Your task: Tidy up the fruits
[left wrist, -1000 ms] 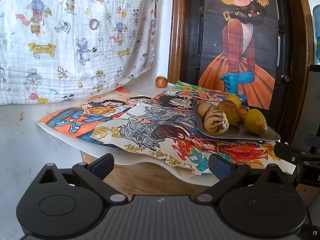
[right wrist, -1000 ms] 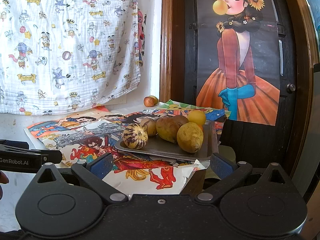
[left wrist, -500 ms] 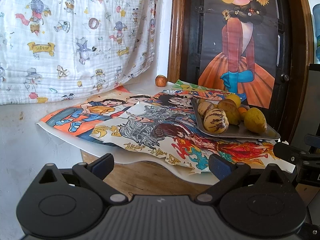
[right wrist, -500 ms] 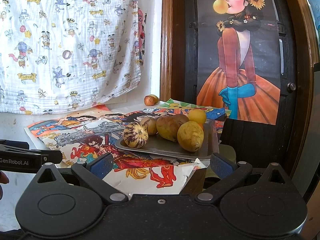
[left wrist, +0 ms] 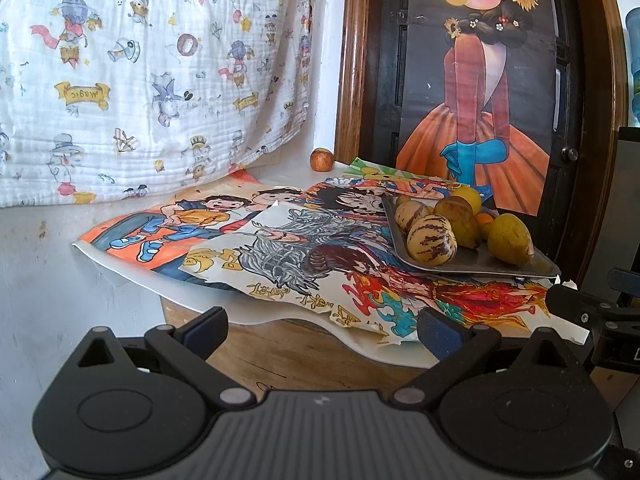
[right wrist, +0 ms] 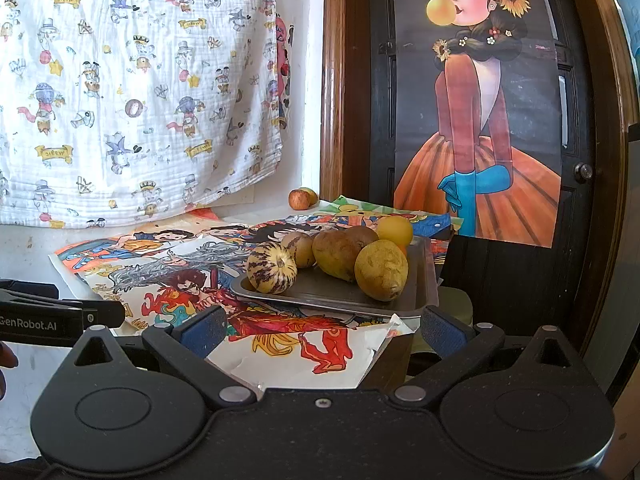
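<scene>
We hold both the left gripper (left wrist: 322,326) and the right gripper (right wrist: 323,325) with jaws spread wide and empty, short of the bench. Ahead, the metal tray (right wrist: 344,294) carries striped melons (right wrist: 272,267) and pears (right wrist: 381,269); an apple (left wrist: 321,159) sits apart by the wall.

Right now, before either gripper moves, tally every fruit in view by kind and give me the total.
Striped melons on the tray: 2
Yellow-brown pears: 3
Round yellow fruit: 1
Small orange fruit, mostly hidden: 1
Apples off the tray: 2
Total: 9
</scene>
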The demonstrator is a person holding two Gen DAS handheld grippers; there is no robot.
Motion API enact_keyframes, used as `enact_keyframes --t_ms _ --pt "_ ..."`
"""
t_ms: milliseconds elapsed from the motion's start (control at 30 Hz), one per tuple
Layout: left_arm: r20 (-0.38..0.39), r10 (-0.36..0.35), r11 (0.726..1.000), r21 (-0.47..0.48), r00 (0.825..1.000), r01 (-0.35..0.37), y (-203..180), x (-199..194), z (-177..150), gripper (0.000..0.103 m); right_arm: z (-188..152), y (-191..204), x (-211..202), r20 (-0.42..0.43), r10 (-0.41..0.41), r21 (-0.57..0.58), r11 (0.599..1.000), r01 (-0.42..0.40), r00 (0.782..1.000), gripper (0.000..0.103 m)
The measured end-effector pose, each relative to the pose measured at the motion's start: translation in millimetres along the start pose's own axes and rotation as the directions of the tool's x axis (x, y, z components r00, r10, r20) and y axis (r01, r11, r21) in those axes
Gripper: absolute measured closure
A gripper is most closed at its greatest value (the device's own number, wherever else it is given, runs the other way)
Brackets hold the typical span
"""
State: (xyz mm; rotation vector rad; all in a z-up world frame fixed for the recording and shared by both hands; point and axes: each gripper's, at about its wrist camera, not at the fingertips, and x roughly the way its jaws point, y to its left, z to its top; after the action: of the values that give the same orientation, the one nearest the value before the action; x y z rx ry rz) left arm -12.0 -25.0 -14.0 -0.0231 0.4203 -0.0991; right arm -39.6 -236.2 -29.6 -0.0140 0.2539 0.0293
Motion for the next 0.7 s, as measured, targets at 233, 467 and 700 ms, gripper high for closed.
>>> enact_keyframes --t_ms 233,467,700 --pt "-0.001 0.000 1.000 0.001 1.000 0.000 0.2 -0.2 0.0 0.000 0.0 0.0 -0.2 0.000 0.000 0.001 1.000 0.000 1.000 0.000" --pt "-0.001 0.000 1.000 0.001 1.000 0.000 0.4 -0.4 0.1 0.000 0.2 -0.1 0.0 -0.002 0.000 0.001 1.000 0.000 1.000 0.001" --pt "-0.004 0.000 1.000 0.002 1.000 0.000 1.1 -0.4 -1.3 0.000 0.4 -0.2 0.0 -0.002 0.000 0.001 1.000 0.000 1.000 0.000"
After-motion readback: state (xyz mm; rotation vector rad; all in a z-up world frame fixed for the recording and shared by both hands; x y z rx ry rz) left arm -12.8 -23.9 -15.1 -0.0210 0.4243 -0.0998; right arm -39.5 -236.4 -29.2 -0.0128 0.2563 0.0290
